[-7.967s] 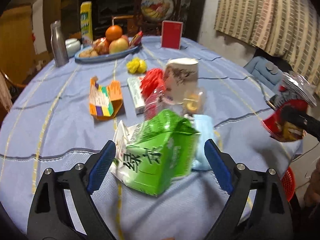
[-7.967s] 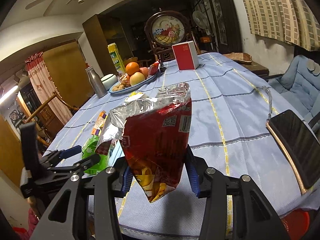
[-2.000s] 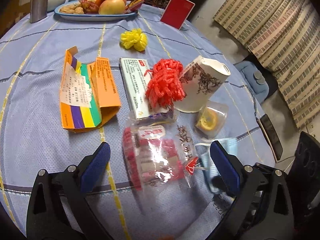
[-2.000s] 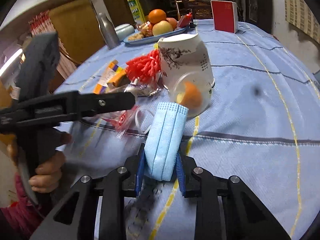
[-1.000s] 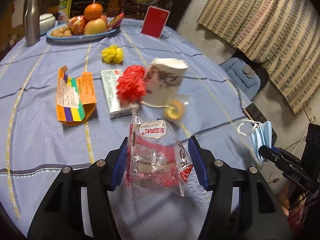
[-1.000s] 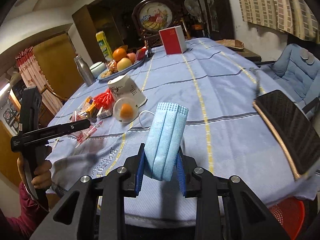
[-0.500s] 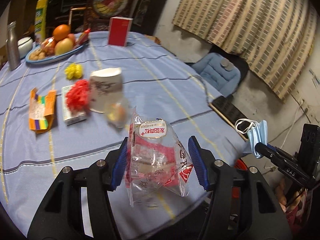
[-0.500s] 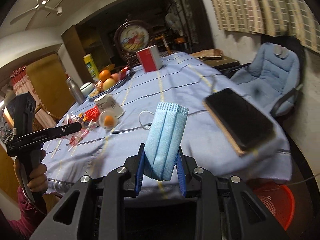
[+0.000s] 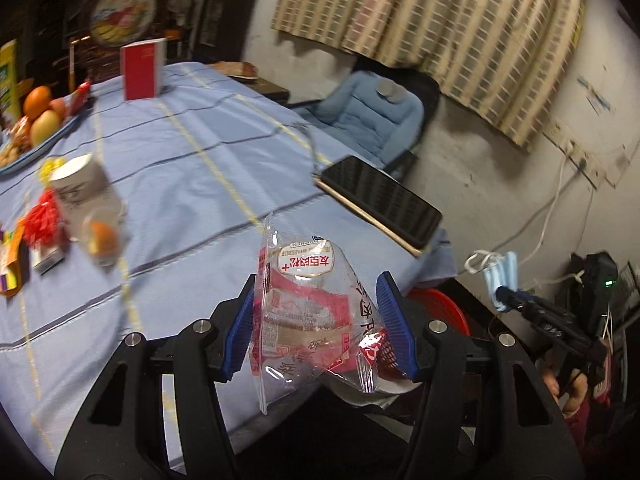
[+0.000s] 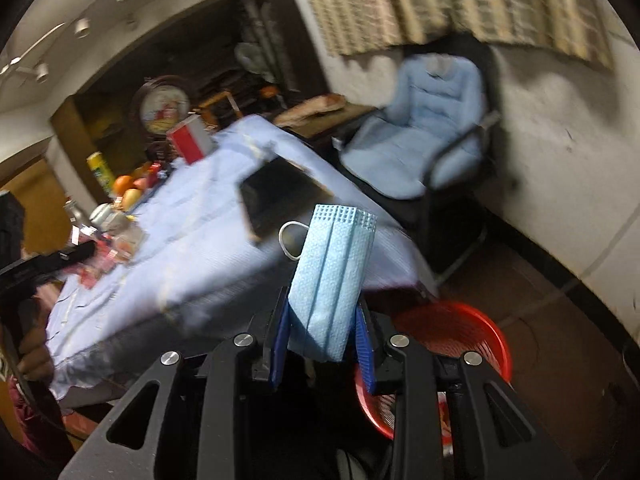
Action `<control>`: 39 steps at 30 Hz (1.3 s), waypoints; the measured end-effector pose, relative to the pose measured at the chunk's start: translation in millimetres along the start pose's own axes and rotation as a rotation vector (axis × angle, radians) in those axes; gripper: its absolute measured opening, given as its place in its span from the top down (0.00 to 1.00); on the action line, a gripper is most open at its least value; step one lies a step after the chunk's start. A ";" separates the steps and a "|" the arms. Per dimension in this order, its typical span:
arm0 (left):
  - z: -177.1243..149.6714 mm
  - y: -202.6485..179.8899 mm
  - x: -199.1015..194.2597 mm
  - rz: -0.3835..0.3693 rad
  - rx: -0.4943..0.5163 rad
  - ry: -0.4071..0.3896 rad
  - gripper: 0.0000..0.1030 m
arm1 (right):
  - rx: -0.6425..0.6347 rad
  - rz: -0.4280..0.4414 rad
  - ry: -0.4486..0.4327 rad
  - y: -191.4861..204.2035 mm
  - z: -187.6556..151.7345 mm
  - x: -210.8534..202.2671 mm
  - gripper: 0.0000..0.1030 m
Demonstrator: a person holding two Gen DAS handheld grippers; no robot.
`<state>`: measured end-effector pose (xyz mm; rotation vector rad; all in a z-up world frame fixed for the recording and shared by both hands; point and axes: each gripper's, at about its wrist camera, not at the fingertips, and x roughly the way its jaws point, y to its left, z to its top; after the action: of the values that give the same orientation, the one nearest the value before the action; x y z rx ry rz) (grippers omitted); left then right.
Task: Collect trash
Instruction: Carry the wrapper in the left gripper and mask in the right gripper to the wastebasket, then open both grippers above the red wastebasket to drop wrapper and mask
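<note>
The left gripper [image 9: 320, 330] jaws clamp a clear snack wrapper [image 9: 308, 312] past the bench [image 9: 200, 152] edge, above a red basket [image 9: 436, 308]; the right gripper [image 9: 500, 294] pinches a blue mask [image 9: 500, 276].

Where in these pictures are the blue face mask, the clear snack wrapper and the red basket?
blue face mask [image 10: 330, 280]: right wrist view, middle of its folded pleats.
clear snack wrapper [image 9: 308, 316]: left wrist view, its printed front between the pads.
red basket [image 10: 472, 330]: right wrist view, inner mesh wall, on the floor beside the table.
</note>
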<state>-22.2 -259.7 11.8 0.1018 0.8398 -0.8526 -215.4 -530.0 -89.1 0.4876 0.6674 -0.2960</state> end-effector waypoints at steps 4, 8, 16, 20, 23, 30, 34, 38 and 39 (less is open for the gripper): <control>1.9 -22.2 17.6 -0.024 0.033 0.039 0.44 | 0.041 -0.087 0.083 -32.5 -20.3 34.3 0.64; 3.6 -50.6 41.0 -0.052 0.083 0.085 0.44 | 0.078 -0.127 0.136 -54.1 -34.5 55.0 0.32; 1.8 -118.6 90.8 -0.121 0.210 0.183 0.44 | 0.210 -0.109 0.032 -102.5 -35.1 28.4 0.25; 0.7 -156.7 118.6 -0.161 0.279 0.234 0.44 | 0.257 -0.106 0.022 -123.2 -38.0 23.5 0.25; -2.5 -183.6 141.5 -0.181 0.325 0.272 0.42 | 0.286 -0.104 0.029 -138.0 -41.7 24.2 0.25; -3.9 -218.2 186.9 -0.148 0.353 0.323 0.20 | 0.327 -0.113 0.028 -162.5 -51.2 19.4 0.25; -4.0 -216.5 191.7 -0.119 0.353 0.321 0.15 | 0.343 -0.115 0.020 -172.2 -54.4 18.1 0.25; -2.8 -212.0 186.5 -0.093 0.346 0.306 0.14 | 0.344 -0.105 0.024 -169.7 -55.4 20.7 0.25; -2.2 -210.2 183.2 -0.091 0.345 0.301 0.14 | 0.339 -0.103 0.025 -167.8 -55.2 21.0 0.25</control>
<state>-103.6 -514.7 -66.2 0.5076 0.9756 -1.0790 -297.3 -645.7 -196.6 0.7824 0.6712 -0.5053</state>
